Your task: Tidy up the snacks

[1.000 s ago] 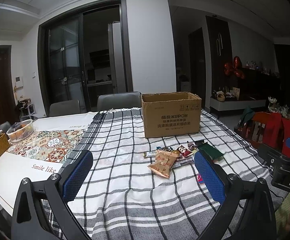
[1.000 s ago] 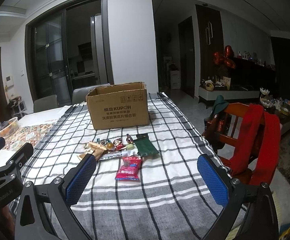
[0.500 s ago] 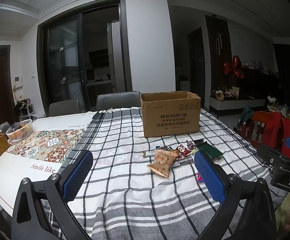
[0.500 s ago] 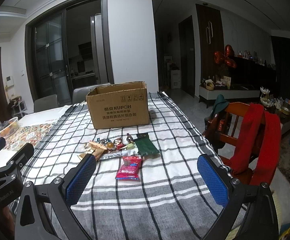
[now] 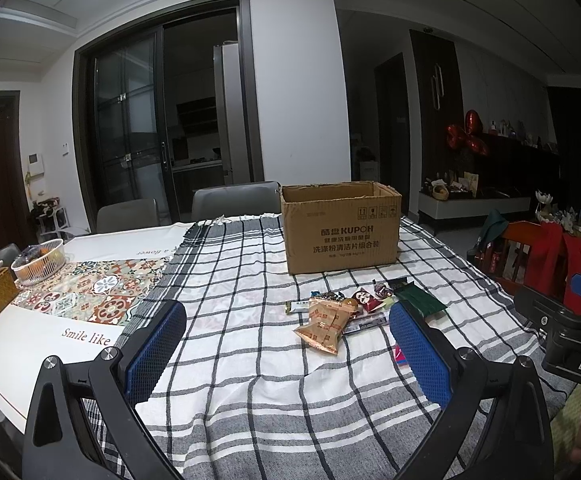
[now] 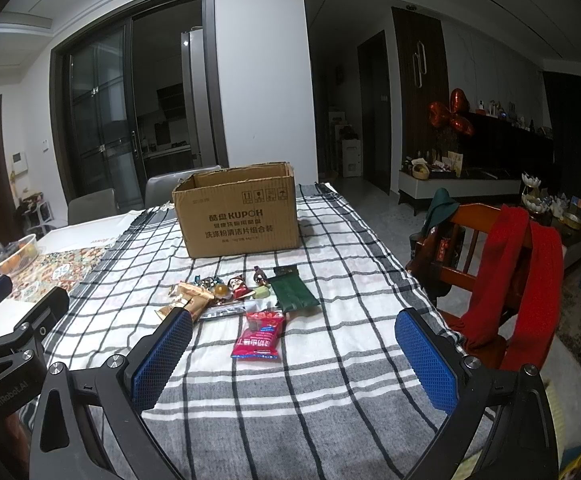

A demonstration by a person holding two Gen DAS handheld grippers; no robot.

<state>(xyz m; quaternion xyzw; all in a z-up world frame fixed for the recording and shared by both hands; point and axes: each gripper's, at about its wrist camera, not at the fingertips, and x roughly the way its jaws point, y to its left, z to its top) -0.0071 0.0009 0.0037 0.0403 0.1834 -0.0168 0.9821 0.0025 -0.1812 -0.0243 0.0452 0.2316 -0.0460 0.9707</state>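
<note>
Both tongs gape wide, empty, left tongs (image 5: 286, 356), right tongs (image 6: 294, 356), red packet (image 5: 397, 354) half-hidden.

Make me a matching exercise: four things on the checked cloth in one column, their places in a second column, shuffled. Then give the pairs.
Things
1. cardboard box
2. red packet
3. green packet
4. tan packet

Places
A. right end of the snack cluster
B. nearest the right gripper
C. behind all the snacks
D. left end of the cluster

Pairs: 1-C, 2-B, 3-A, 4-D
</note>
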